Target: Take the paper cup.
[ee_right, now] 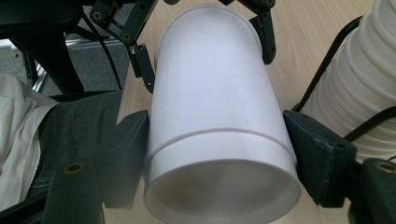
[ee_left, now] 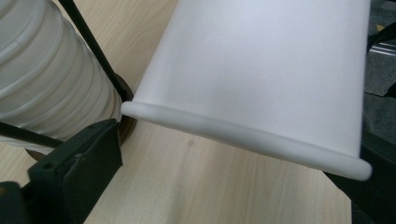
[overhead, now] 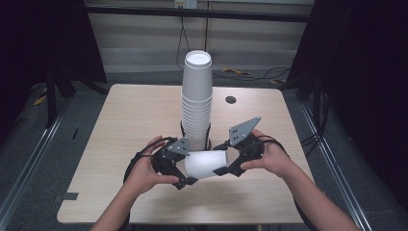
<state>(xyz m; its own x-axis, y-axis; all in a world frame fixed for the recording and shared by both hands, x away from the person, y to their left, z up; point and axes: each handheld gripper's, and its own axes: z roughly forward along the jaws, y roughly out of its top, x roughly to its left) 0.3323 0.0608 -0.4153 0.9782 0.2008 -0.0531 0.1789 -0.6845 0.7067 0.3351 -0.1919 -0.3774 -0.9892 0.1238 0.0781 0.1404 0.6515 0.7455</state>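
On a pale wooden table [overhead: 125, 125], the right gripper [overhead: 230, 166] clamps a single paper cup [overhead: 206, 163] lying sideways before the tall cup stack [overhead: 196, 103], the left gripper [overhead: 185, 179] spread wide around its rim, restacking apparently still ahead.

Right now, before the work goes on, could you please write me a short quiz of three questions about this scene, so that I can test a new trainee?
1. True or false: the single paper cup lies on its side between the two tools.
2. Which tool is shut on the cup: A) the left tool, B) the right tool, C) neither?
3. What stands on the wooden table just behind the cup?

Key
1. True. In the high view the cup is level, above the table.
2. B. In the right gripper view both pads press on its wall near the base; the left tool is open around the rim.
3. A tall stack of paper cups in a black wire holder.
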